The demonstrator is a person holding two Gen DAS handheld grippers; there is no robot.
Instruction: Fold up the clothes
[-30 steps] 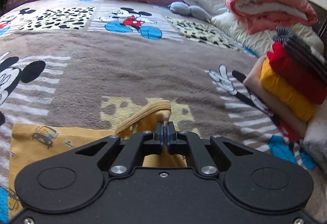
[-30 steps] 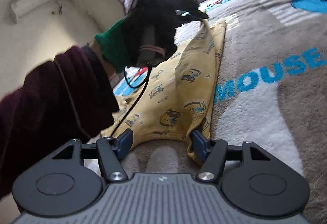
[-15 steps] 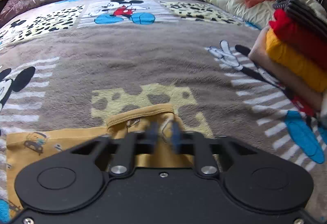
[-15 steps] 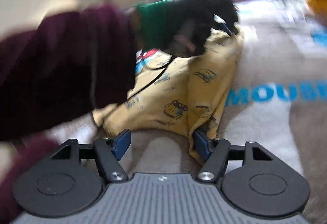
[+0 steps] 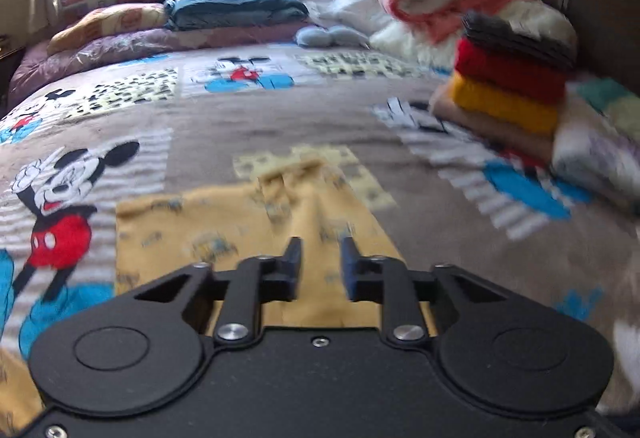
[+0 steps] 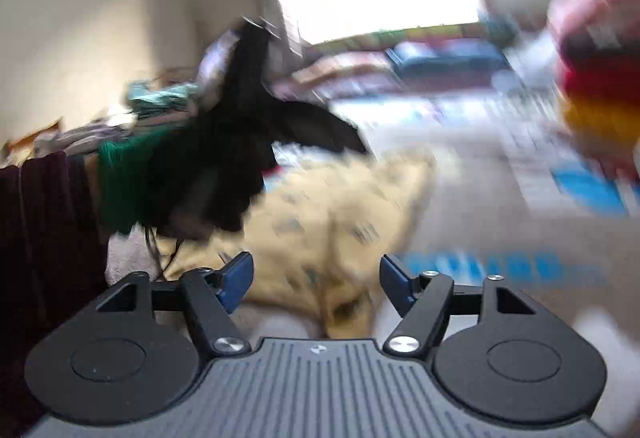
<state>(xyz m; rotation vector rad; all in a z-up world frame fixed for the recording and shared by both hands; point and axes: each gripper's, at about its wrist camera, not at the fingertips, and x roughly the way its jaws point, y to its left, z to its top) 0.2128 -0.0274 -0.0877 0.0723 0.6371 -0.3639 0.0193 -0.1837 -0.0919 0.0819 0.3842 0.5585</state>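
My left gripper [image 5: 319, 264] hangs part-open, my right gripper [image 6: 316, 288] wide open; both hold nothing above the yellow garment [image 5: 224, 222] on the blanket [image 5: 248, 126].

Yellow printed cotton garment [image 5: 256, 222]: soft, matt cloth. Beneath it, brown cartoon-print bed blanket [image 5: 280, 126]: fuzzy fleece. Black left gripper [image 5: 319, 270]: matt plastic, shiny metal screws.

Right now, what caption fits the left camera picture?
Open left claw over yellow cloth on a Mickey blanket.

yellow printed garment [image 5: 248, 222] | folded flat | on bed blanket [image 5: 248, 126]
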